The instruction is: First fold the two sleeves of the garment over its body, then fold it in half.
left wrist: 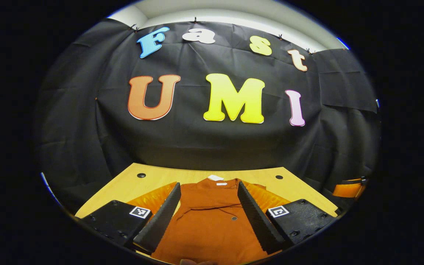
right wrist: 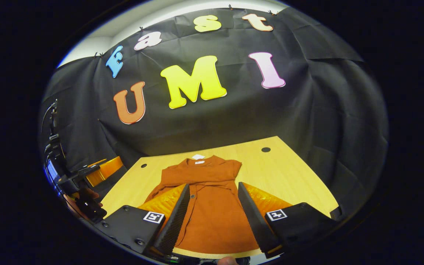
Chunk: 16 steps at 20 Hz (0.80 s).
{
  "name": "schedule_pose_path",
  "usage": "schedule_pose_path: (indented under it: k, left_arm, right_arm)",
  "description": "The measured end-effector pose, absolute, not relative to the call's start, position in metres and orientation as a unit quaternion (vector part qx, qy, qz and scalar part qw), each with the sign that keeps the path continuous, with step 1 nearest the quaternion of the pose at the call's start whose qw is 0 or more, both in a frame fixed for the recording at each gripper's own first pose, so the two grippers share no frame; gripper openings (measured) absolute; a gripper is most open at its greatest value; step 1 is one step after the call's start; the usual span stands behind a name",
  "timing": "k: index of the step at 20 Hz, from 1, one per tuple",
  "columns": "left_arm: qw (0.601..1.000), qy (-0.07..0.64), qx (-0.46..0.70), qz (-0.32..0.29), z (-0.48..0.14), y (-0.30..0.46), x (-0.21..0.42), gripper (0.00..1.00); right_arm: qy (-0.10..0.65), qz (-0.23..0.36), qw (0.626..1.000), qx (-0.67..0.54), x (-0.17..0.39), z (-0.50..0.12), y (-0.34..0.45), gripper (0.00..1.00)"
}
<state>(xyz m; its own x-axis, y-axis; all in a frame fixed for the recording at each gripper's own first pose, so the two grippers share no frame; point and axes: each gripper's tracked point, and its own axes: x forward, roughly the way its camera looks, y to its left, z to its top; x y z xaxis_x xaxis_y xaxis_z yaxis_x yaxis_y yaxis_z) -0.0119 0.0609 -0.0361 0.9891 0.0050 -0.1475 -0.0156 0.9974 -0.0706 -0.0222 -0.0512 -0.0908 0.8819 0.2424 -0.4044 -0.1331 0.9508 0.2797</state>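
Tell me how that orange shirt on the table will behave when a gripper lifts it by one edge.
The shirt is probably floppy: it lies flat with soft creases, so a lifted edge would likely drape and drag the rest. It looks thin, so likely light. The wooden table looks smooth, so the cloth may slide rather than stay put. Both the left gripper and the right gripper are open above it.

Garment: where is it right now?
The garment lies flat on the wooden table, collar toward the booth wall, seen between each tool's open fingers in both views.

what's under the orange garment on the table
The garment lies flat on a wooden table, whose bare top shows around it. Whatever sits directly beneath the cloth is covered and cannot be seen.
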Motion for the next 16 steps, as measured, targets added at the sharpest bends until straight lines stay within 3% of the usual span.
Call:
schedule_pose_path:
  k: [7,13,16]
  left_arm:
    - [0.975,0.206,-0.081,-0.021,-0.145,0.13,-0.066,1.0]
    - [0.911,0.372,-0.165,-0.066,-0.263,0.157,-0.144,0.99]
    - [0.889,0.41,-0.195,-0.065,-0.294,0.165,-0.158,0.99]
  right_arm:
    - [0.329,0.062,0.936,0.113,-0.061,-0.175,-0.118,0.85]
    - [0.416,0.038,0.904,0.09,-0.102,-0.248,-0.157,0.85]
    - [0.442,0.03,0.893,0.085,-0.113,-0.274,-0.16,0.85]
